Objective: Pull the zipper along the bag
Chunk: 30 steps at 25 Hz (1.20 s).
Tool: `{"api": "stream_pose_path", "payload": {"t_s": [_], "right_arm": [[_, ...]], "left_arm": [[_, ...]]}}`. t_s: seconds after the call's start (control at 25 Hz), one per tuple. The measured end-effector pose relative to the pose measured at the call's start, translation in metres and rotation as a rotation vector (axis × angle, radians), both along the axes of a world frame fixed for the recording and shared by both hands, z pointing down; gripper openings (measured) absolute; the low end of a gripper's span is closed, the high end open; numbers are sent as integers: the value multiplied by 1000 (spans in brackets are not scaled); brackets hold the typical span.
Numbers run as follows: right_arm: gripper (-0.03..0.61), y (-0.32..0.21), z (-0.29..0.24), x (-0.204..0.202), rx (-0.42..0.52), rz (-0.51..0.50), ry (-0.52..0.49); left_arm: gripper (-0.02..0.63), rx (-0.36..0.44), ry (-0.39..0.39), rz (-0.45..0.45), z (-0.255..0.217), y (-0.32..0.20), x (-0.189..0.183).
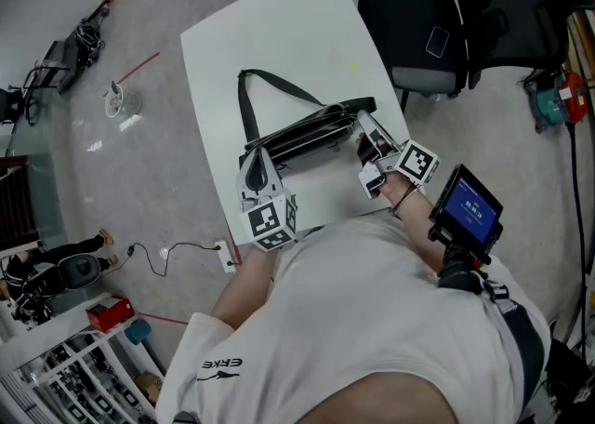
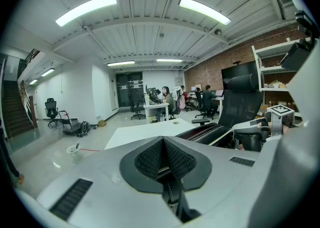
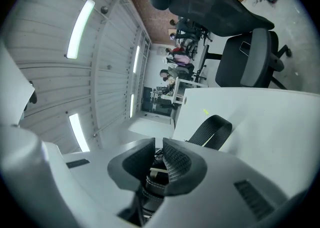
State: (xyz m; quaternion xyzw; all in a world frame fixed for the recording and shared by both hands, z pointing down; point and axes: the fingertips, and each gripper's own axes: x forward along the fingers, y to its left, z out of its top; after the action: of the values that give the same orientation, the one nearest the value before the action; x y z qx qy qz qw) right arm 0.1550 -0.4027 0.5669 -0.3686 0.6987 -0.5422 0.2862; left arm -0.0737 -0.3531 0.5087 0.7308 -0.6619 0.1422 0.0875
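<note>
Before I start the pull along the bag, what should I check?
1. Left gripper anchors the bag at its left end, jaws closed on it: ok.
2. Right gripper jaws closed on dark material at the bag's right end: ok.
3. That material is the zipper pull: cannot tell.
4. Bag lies on the table: ok.
5. Strap loops toward the table's far side, off the bag's top: ok.

Open tabletop (image 1: 279,36) beyond the bag (image 1: 311,134); office chair (image 1: 414,32) flanks its corner

Matt black cloth bag (image 1: 311,137), woven webbing strap (image 3: 212,132), smooth white tabletop (image 1: 279,32)
</note>
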Motion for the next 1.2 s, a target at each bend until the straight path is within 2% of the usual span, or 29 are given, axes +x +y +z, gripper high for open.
{"api": "stream_pose_path", "payload": {"t_s": [0.28, 0.64, 0.84, 0.92, 1.0, 1.2], "right_arm": [[51, -2, -10, -4, 2, 5, -34], [51, -6, -5, -8, -40, 3, 67], [51, -7, -4, -9, -62, 11, 78], [47, -6, -6, -9, -55, 6, 98], [12, -6, -11, -11, -34, -3, 133], [12, -6, -20, -19, 2, -32, 227]], "left_arm": [[2, 5, 10, 1, 0, 0, 3], [2, 8, 10, 9, 0, -1, 4], [2, 11, 11, 4, 2, -2, 4], [2, 12, 10, 3, 3, -2, 4], [2, 13, 7, 2, 4, -1, 4], [2, 19, 2, -12, 2, 0, -4]]}}
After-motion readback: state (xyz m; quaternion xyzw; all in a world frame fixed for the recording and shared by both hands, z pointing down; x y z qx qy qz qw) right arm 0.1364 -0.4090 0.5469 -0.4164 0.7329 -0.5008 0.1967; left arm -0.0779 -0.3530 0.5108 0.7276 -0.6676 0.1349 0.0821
